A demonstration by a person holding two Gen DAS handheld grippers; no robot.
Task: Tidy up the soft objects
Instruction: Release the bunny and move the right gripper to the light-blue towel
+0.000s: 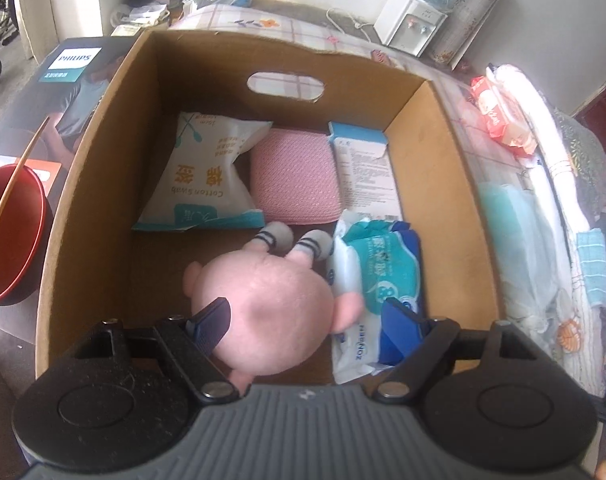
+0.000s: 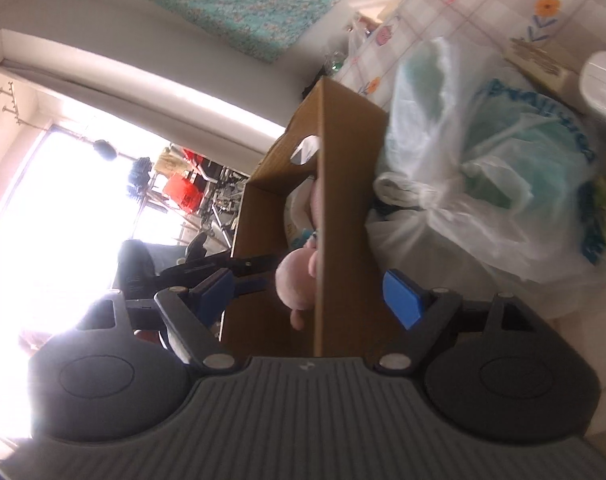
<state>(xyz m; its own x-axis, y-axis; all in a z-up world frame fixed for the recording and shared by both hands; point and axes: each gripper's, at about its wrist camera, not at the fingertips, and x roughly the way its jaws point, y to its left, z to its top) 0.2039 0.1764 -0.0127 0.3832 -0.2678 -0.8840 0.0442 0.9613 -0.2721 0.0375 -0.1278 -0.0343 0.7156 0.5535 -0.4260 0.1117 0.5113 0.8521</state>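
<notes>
In the cardboard box [image 1: 103, 184], lower middle of the left wrist view, lies a pink plush toy [image 1: 271, 304], striped feet pointing up-frame. The left gripper [image 1: 307, 320] hangs over it, jaws spread wide. One blue pad overlaps the plush's left side in the picture; whether it touches, cannot tell. The other pad sits over a teal wet-wipe pack [image 1: 379, 272] at the toy's right. Nothing gripped.

Farther up the box floor: a cotton swab bag [image 1: 199, 176] at left, a pink pad [image 1: 295, 176] in the middle, a white and blue carton [image 1: 363, 168] at right. A red bowl [image 1: 11, 240] sits outside the box, left edge of frame.

The right wrist view is rolled sideways. The right gripper [image 2: 311, 300] is wide open and empty, its pads either side of the box's wall edge in the picture, plush showing just behind. White plastic bags [image 2: 483, 168] fill the right of that frame.
</notes>
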